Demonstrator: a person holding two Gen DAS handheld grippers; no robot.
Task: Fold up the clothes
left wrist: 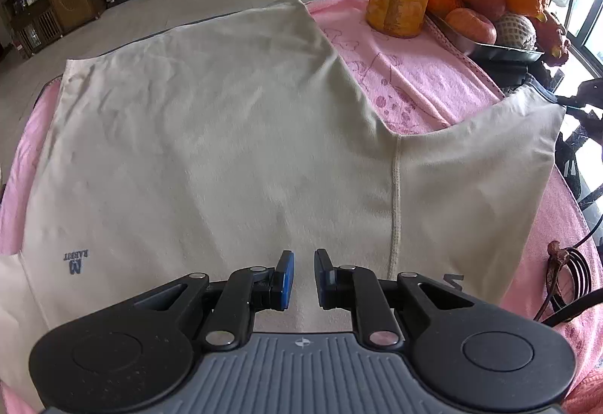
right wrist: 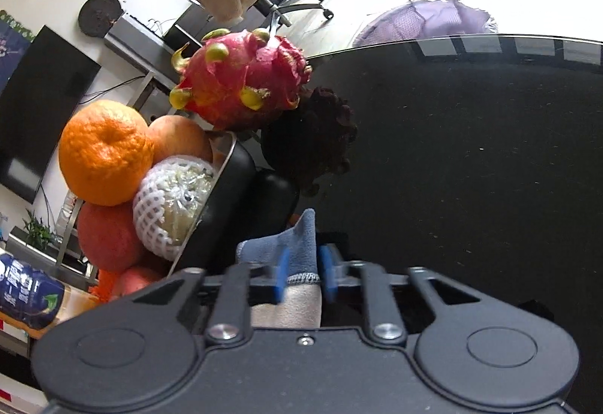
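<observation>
Cream shorts [left wrist: 211, 135] bear an upside-down blue "RABBIT" logo [left wrist: 77, 260].

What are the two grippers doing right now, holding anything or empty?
Left gripper: open, empty, above the cream garment.
Right gripper: shut on a blue-edged corner of cloth.

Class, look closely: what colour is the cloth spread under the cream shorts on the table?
Pink, with a faint darker floral print: the cloth shows best in the left wrist view.

Home living room — television [right wrist: 35, 108], fruit [right wrist: 105, 152]
</observation>
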